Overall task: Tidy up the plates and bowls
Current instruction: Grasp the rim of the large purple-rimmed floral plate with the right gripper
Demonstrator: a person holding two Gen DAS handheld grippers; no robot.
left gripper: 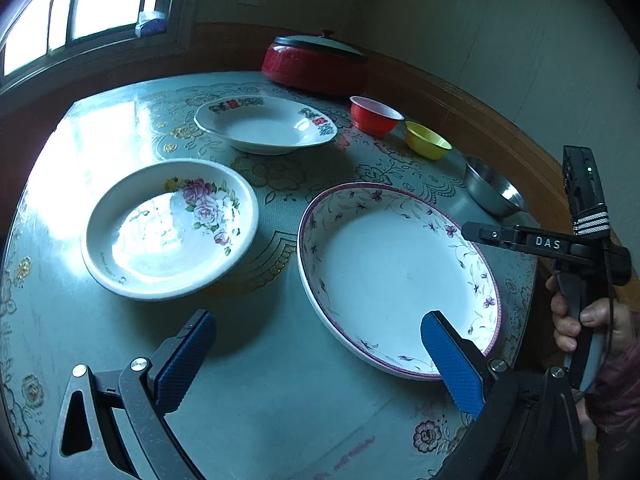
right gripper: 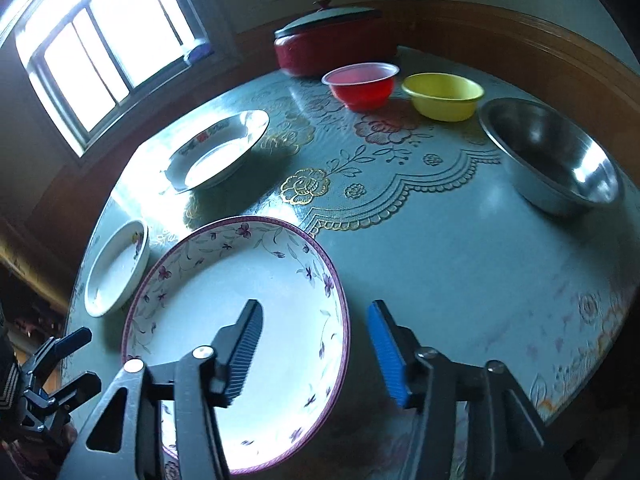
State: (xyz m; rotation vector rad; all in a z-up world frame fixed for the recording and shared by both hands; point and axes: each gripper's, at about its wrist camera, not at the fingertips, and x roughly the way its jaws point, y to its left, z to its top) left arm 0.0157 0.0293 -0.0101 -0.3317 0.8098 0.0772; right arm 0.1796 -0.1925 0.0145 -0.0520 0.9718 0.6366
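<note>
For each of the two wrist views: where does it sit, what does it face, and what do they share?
Left wrist: on the left gripper, facing down across the table at three plates; a hand holds the right gripper.
Right wrist: on the right gripper, straddling the purple-rimmed plate; left gripper at lower left.
Shared: that plate, bowls, red pot.

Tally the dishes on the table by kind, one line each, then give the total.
Plates: 3 (purple-rimmed plate, rose plate, red-patterned plate)
Plastic bowls: 2 (red bowl, yellow bowl)
Steel bowls: 1 (steel bowl)
Lidded pots: 1 (red pot)
Total: 7
</note>
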